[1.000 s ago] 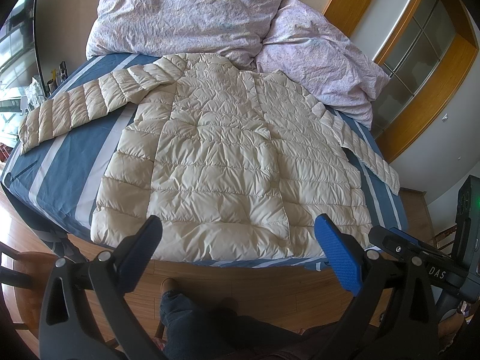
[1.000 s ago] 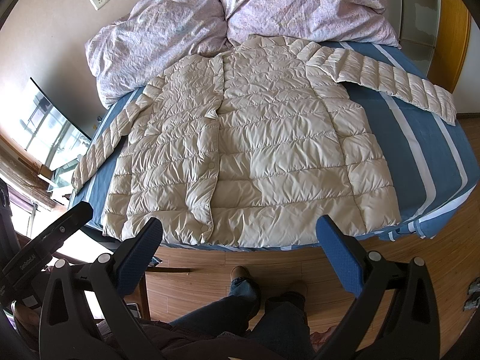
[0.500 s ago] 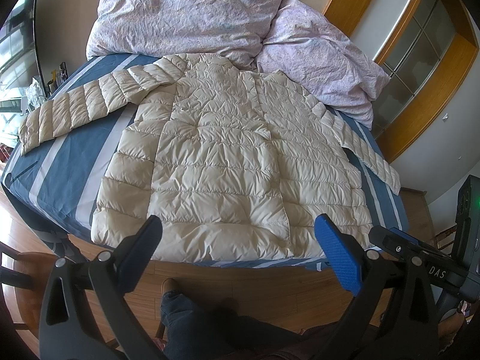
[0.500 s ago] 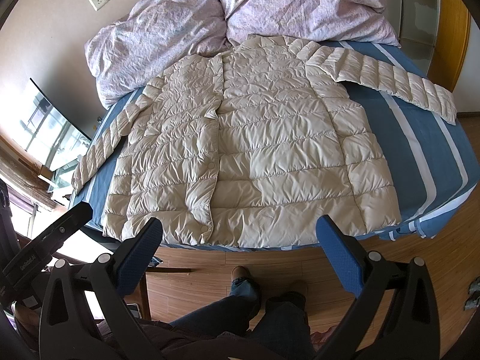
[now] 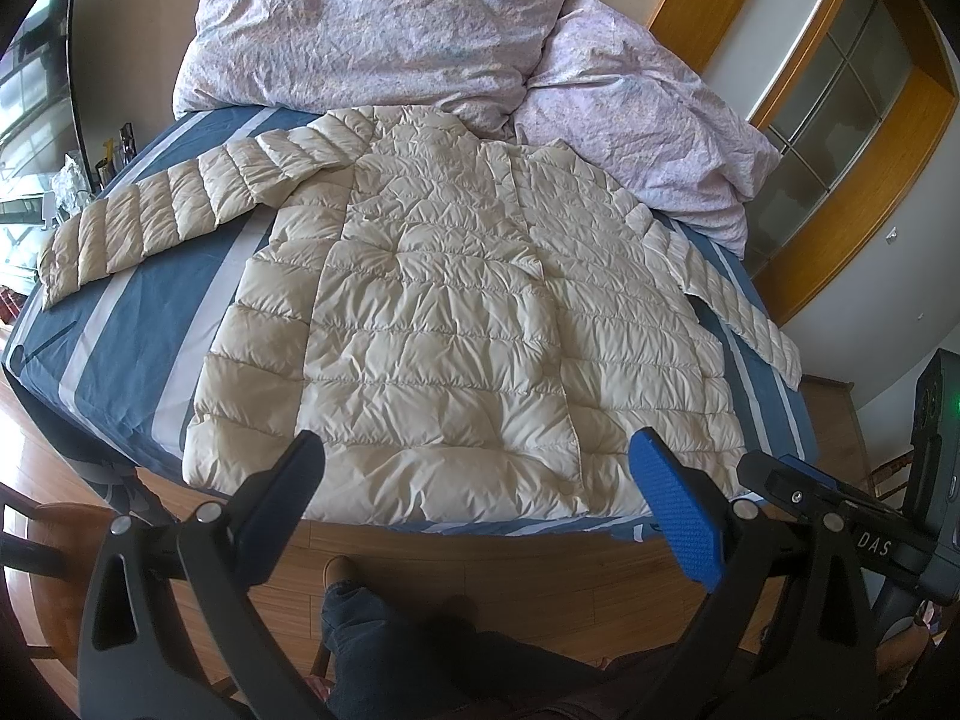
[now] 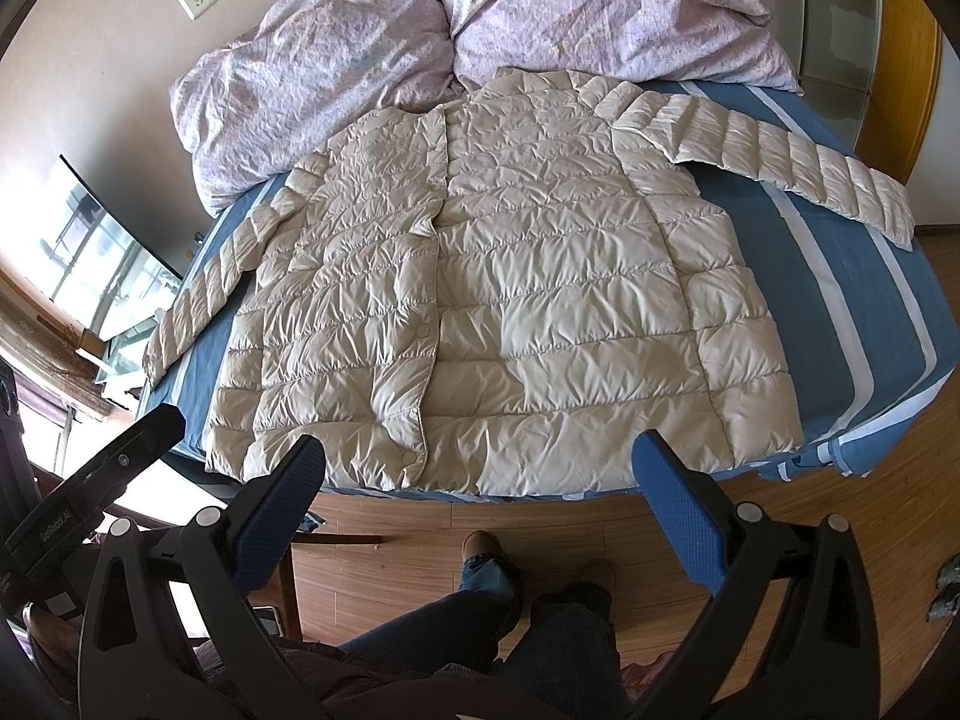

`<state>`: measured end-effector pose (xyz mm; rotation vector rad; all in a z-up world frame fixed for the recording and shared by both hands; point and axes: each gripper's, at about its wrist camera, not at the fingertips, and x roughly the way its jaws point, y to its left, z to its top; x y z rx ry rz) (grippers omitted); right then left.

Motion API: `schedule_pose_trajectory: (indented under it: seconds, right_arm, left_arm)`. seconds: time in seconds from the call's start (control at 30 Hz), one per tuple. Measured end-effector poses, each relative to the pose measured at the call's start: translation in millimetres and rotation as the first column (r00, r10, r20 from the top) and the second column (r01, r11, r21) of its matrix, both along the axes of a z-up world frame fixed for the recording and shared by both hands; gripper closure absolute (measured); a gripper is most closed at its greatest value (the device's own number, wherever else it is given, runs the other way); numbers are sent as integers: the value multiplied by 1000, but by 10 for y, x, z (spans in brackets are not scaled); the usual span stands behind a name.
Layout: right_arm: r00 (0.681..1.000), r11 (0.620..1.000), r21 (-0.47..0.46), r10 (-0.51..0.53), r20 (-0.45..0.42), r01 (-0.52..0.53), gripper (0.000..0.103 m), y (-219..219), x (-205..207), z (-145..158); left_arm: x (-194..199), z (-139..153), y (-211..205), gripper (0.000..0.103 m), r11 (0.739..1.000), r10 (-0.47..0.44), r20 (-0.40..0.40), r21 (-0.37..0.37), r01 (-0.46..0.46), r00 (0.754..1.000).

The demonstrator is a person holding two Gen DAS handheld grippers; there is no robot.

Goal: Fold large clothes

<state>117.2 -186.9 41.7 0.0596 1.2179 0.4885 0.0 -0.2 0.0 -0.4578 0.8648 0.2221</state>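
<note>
A cream quilted puffer jacket [image 5: 468,312] [image 6: 510,300] lies flat and front-up on a blue striped bed [image 5: 120,324] [image 6: 852,312]. Both sleeves are spread out to the sides, and its hem reaches the bed's near edge. My left gripper [image 5: 477,480] hovers open above the floor, just short of the hem, holding nothing. My right gripper [image 6: 480,480] is likewise open and empty in front of the hem. Each gripper shows at the edge of the other's view.
A crumpled lilac duvet [image 5: 420,30] [image 6: 480,18] is heaped at the head of the bed. A person's legs in jeans [image 6: 528,618] stand on the wooden floor [image 5: 510,564] at the bed's foot. A wooden-framed window [image 5: 840,120] is at the right; wooden furniture [image 6: 288,570] stands by the bed.
</note>
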Motion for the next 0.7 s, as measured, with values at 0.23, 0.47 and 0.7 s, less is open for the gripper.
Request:
schedule_pose_trajectory:
  seconds: [0.23,0.47,0.7]
  right_arm:
    - [1000,1000,1,1,0,-1,1,6,12,-5]
    - [1000,1000,1,1,-1,-1,1,25,35,-26]
    - [1000,1000,-2,-4,0,4,1,37,64,-47]
  left_arm:
    - [-1,0,0,2,1000,0,0,1,0,1000]
    - [0,0,0,2,1000,1,-1,1,-1,1000]
    - [14,-16,24,2,1000,3,-9,-5,-3,1000]
